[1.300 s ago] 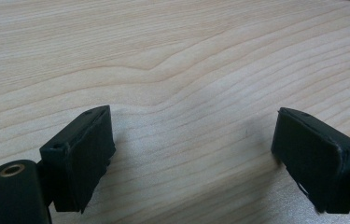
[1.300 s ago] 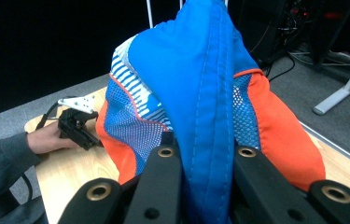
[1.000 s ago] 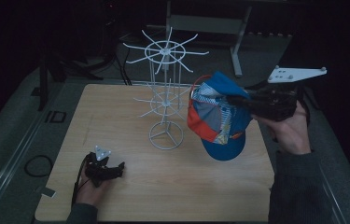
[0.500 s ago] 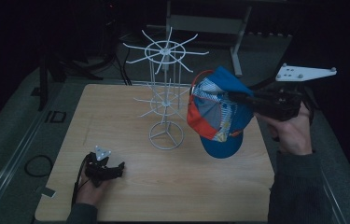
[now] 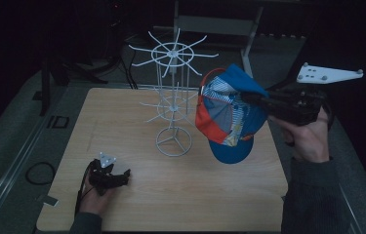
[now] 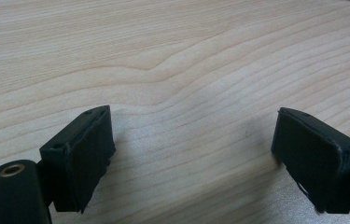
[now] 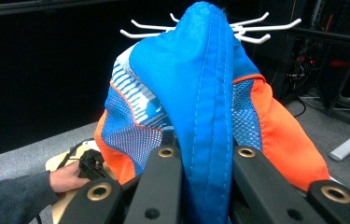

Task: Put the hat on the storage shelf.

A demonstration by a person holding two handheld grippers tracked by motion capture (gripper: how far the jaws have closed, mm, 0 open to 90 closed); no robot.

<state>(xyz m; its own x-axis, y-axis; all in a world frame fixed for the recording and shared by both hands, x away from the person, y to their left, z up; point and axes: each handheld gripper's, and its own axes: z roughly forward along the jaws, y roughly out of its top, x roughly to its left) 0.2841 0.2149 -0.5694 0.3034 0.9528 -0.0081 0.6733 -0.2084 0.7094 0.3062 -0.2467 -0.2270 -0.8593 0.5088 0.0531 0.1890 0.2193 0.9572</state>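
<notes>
A blue, orange and white mesh cap (image 5: 227, 117) hangs in the air right of a white wire rack (image 5: 173, 97) that stands on the wooden table (image 5: 136, 204). My right gripper (image 5: 249, 96) comes in from the right at the rack's mid height and is shut on the cap. In the right gripper view its jaws pinch a blue fold of the cap (image 7: 200, 93), with my right gripper (image 7: 203, 151) just under the rack's hooks (image 7: 256, 28). My left gripper (image 5: 117, 176) rests on the table at the front left. In its own view my left gripper (image 6: 191, 144) stands open over bare wood.
The rack has a round wire foot (image 5: 173, 142) near the table's middle and two rings of thin hooks. A metal frame (image 5: 219, 24) stands behind the table. Dark floor surrounds the table, with a cable loop (image 5: 39, 171) at the left.
The right gripper's top plate has drifted a little to the right; the cap hangs in almost the same place. The left gripper has not moved.
</notes>
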